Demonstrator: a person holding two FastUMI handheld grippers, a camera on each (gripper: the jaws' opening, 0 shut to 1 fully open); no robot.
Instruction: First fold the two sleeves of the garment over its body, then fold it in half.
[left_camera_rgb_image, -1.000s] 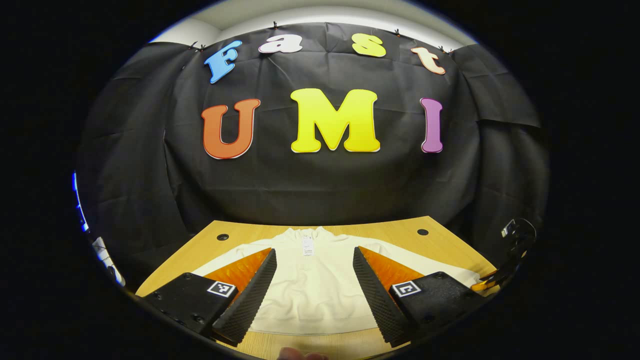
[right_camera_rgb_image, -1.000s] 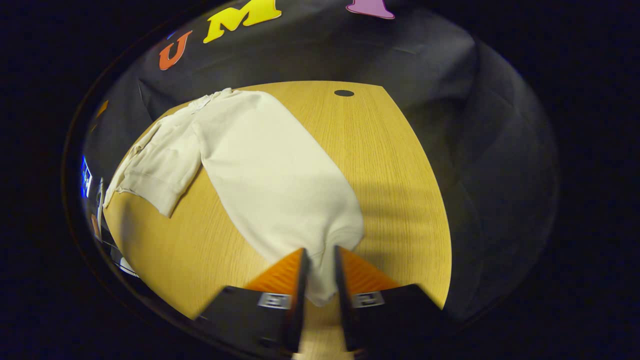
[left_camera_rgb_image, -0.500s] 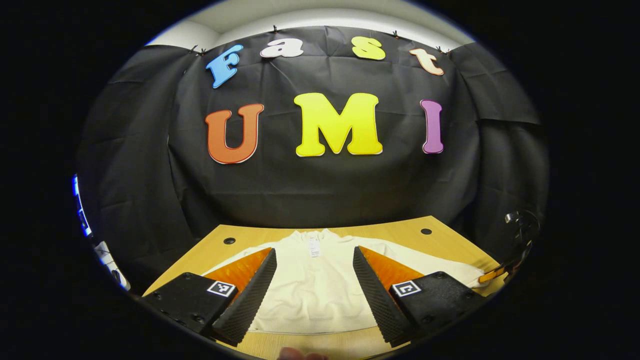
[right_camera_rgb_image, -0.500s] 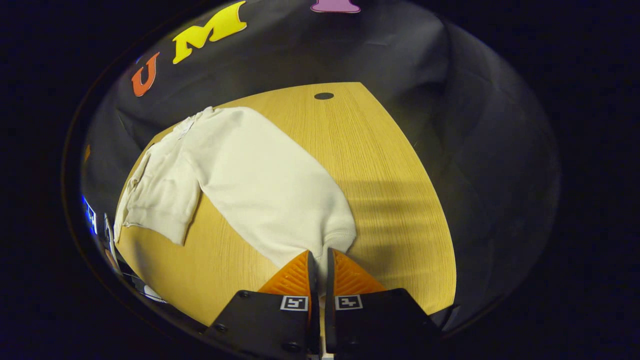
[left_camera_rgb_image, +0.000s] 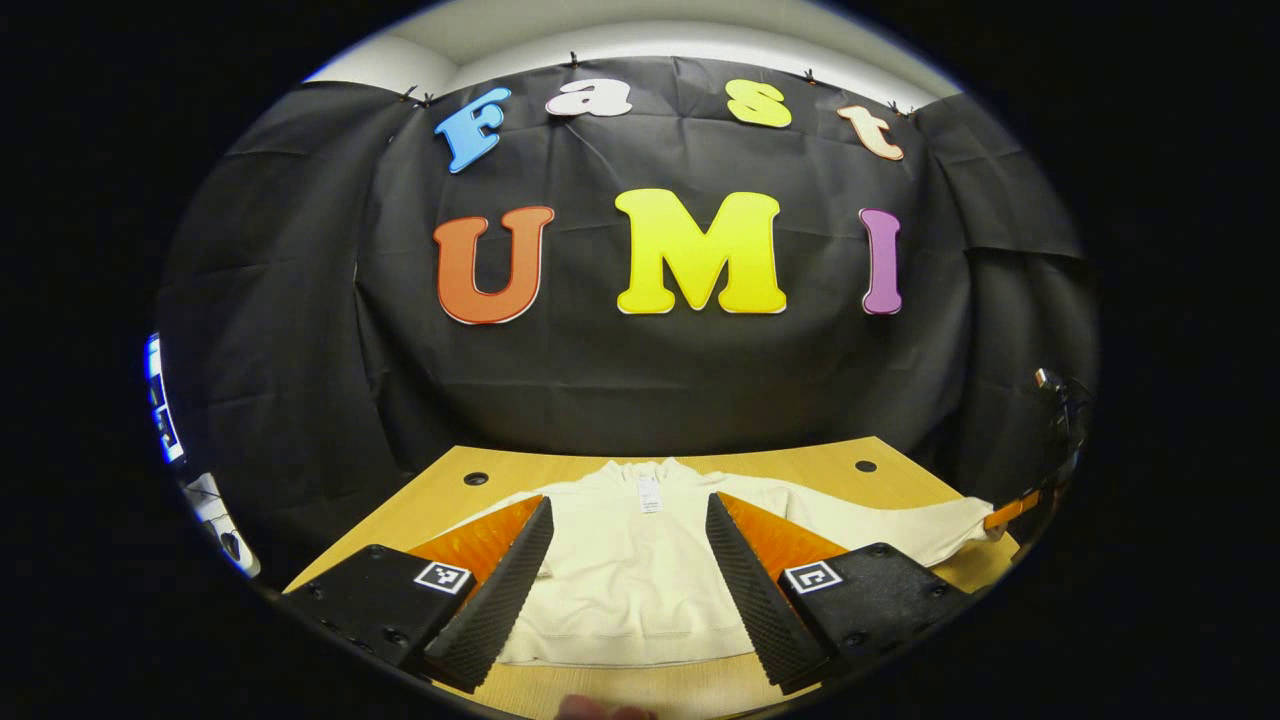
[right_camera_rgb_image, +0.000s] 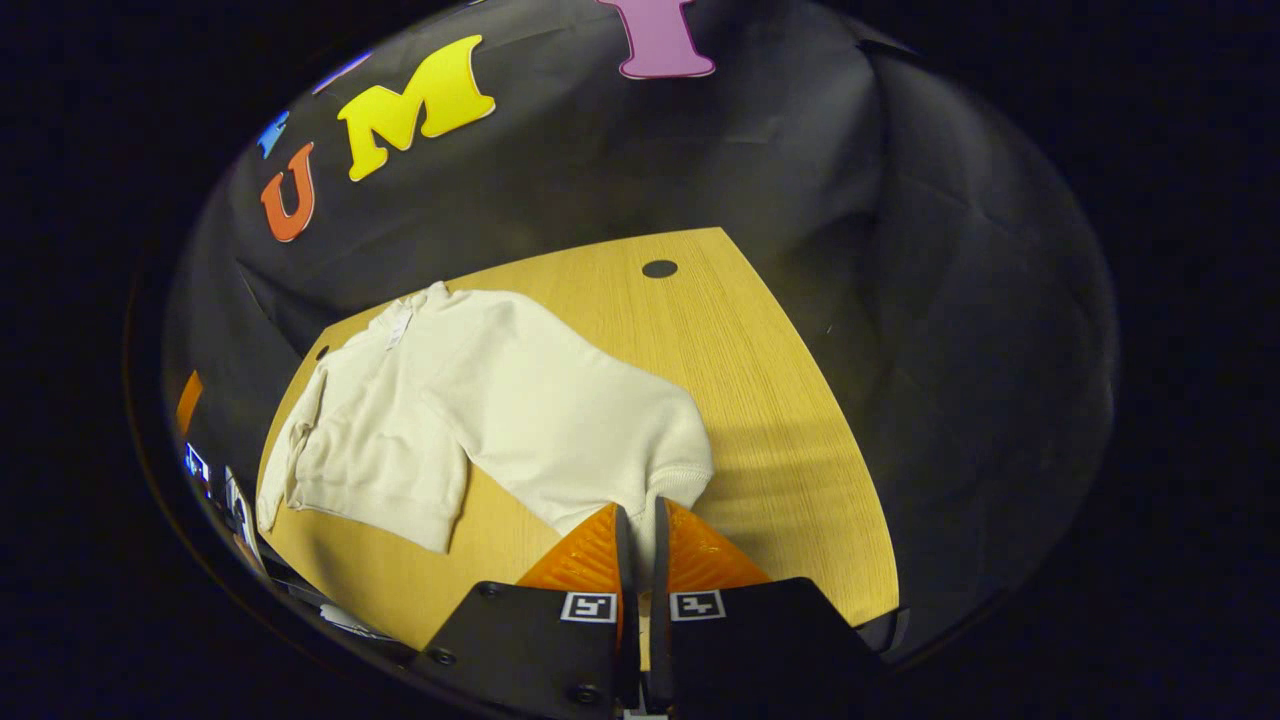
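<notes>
A cream sweatshirt (left_camera_rgb_image: 630, 570) lies flat on the wooden table (left_camera_rgb_image: 850, 455), collar toward the back wall. My left gripper (left_camera_rgb_image: 628, 540) hovers open above the hem of the body, its fingers wide apart and holding nothing. In the right gripper view, one sleeve (right_camera_rgb_image: 590, 420) runs from the shoulder to my right gripper (right_camera_rgb_image: 636, 520), which is shut on the sleeve's cuff and holds it up off the table. The sweatshirt's body (right_camera_rgb_image: 375, 450) lies to the left. In the left gripper view that sleeve (left_camera_rgb_image: 900, 525) stretches to the right, where the right gripper (left_camera_rgb_image: 1010, 508) shows at the edge.
The table has round cable holes near its back corners (left_camera_rgb_image: 866, 466) (left_camera_rgb_image: 476, 478) (right_camera_rgb_image: 659, 268). Black cloth walls stand close behind and to the right of the table. Bare wood (right_camera_rgb_image: 780, 430) lies right of the lifted sleeve.
The right gripper closed on the cuff and lifted it, pulling the sleeve up and inward. The left gripper stayed open over the body, drifting only slightly.
</notes>
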